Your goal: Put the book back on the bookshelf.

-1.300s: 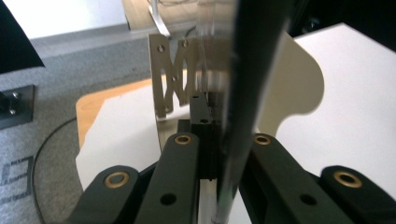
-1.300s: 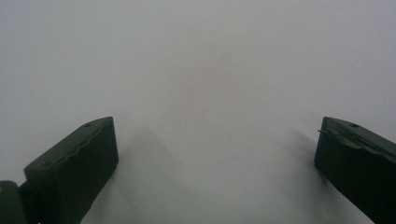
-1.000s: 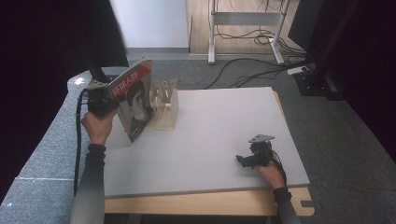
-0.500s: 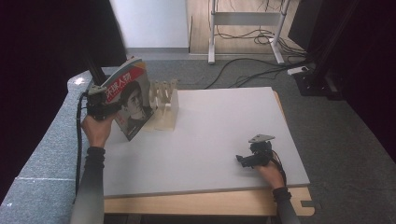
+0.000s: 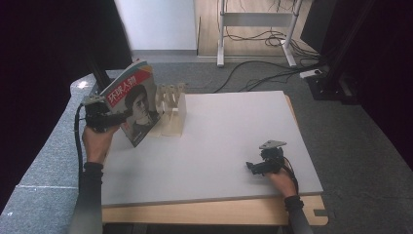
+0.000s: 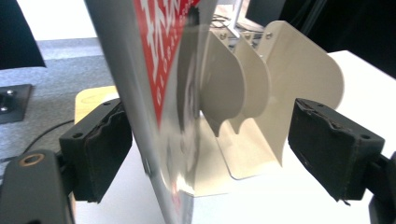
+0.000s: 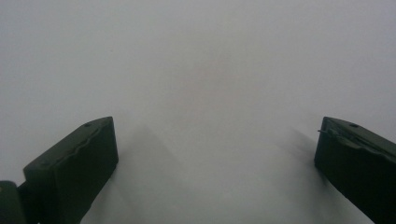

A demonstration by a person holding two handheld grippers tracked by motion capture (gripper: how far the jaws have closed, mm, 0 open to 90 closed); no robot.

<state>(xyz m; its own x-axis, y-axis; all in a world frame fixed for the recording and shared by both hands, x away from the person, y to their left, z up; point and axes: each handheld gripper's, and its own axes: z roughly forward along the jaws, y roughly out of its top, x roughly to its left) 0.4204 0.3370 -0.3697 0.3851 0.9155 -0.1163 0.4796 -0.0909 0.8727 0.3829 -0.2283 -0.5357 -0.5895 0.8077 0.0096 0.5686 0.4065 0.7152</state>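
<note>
We see the glossy magazine (image 6: 159, 93) leaning against the cream metal rack's (image 6: 289, 84) rounded dividers; left gripper (image 6: 210, 149) jaws just opened around it, right gripper (image 7: 215, 163) jaws open over the smooth white counter (image 5: 234, 131).

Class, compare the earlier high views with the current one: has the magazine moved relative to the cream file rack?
Yes. The magazine has sunk and leans against the file rack; the left gripper jaws have just been opening.

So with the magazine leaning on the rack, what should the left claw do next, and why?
Probably draw the left claw straight back. Its jaws have just been opening, one pad still near the magazine, which leans against the rack; a sideways pull might tip it.
</note>
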